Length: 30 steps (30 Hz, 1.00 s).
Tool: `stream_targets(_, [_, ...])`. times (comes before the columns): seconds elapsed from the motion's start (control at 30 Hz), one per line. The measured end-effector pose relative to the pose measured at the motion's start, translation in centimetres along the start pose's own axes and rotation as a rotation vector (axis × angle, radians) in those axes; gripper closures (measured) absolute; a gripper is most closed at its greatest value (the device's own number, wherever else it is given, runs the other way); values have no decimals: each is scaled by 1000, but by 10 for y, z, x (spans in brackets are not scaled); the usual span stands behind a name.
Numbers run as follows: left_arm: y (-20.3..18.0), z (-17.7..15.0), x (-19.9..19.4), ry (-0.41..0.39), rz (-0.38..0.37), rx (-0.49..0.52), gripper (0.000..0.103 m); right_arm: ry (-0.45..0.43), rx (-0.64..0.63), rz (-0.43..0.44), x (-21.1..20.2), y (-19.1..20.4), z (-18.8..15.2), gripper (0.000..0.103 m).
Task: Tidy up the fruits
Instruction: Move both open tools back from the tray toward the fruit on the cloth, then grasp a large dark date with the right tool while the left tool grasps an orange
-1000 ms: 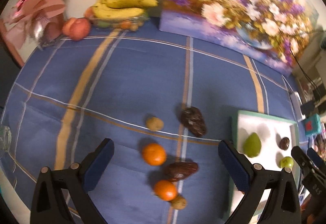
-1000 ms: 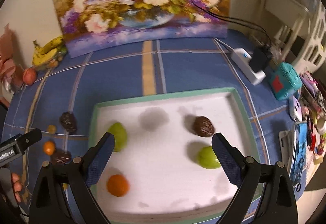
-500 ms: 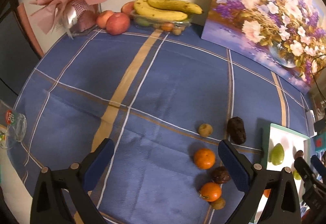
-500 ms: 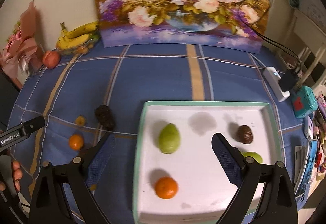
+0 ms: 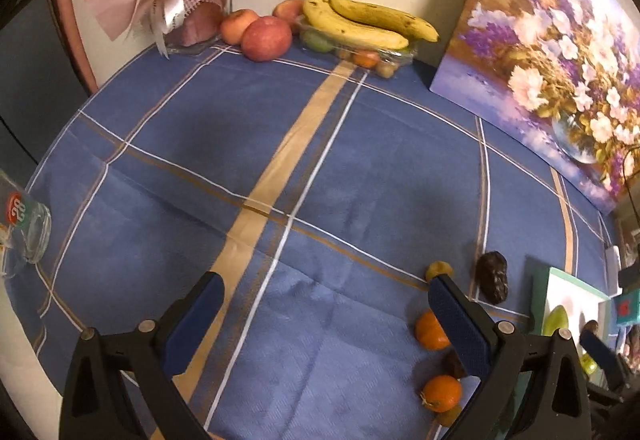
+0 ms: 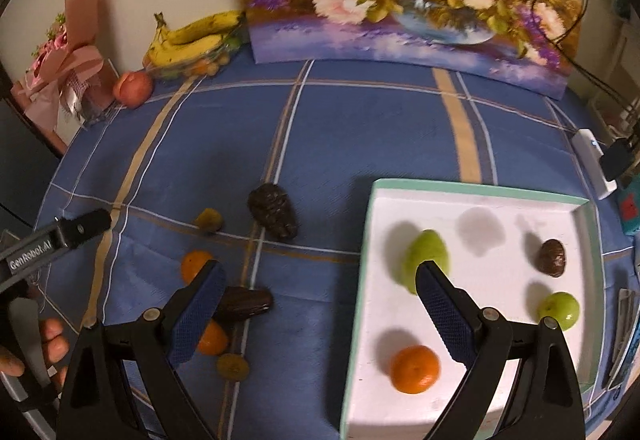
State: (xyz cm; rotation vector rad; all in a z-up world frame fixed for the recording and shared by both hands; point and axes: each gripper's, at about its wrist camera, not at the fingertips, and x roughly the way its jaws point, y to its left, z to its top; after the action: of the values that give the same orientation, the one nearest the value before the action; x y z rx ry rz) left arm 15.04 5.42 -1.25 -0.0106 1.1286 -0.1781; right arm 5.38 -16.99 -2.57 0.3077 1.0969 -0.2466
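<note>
Both tongs, left (image 5: 324, 304) and right (image 6: 320, 292), gape empty above the blue tabletop (image 6: 360, 128), with loose oranges (image 6: 194, 266) and dark fruit (image 6: 274, 216) lying left of the white tray (image 6: 480, 188).

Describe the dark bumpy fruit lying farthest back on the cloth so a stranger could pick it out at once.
Start at the white tray with the green rim on the blue plaid tablecloth. Left of its far corner lies a loose cluster of fruit; the dark bumpy fruit lies at its far end. Unlike the oranges, yellow fruits and smooth dark fruit nearby, it is blackish-brown and knobbly like a pine cone.
</note>
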Motion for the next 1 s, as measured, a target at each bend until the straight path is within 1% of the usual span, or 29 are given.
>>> stream_targets(0.17, [8,1,8,15,-8,-11,0,27,-15,29,15,12,-2,7])
stream_targets(0.3, [11,0,18,61,-36,-21,0,64,-34,29,28,23,-5,7])
stream_targets(0.43, [12,-4,33,116,6,-12,0,101,-58,30,40,32,-10,7])
stream_targets(0.5, [14,-5,37,129,8,-21,0,121,-70,31,46,35,-12,7])
stream_targets(0.73, [16,-8,43,145,8,-30,0,176,-109,38,62,47,-18,7])
stream_targets(0.87, [15,-6,43,143,-1,-27,0,184,-120,37,69,51,-19,7])
stream_targets(0.93, [15,-6,43,140,-4,-25,0,181,-125,41,70,54,-18,12])
stream_targets(1.0, [13,-6,42,138,-7,-26,0,181,-132,42,71,56,-18,25])
